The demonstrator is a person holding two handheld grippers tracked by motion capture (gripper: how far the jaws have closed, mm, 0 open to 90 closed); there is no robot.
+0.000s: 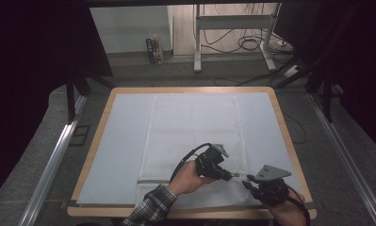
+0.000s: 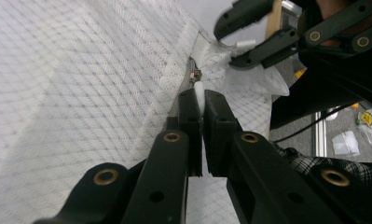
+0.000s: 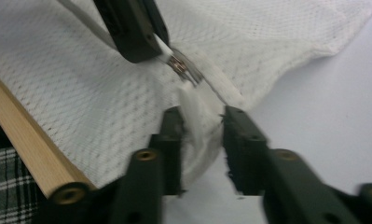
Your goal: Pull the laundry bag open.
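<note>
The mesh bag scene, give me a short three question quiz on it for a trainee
1. True or false: the left gripper is shut on the white zipper pull.
2. What does the right gripper have between its jaws? A) a fold at the end of the white mesh bag B) the table's wooden edge C) a cable
3. What lies directly under the bag?

Key
1. True.
2. A; the jaws stand apart around the fabric.
3. A pale blue mat on the table.
</note>
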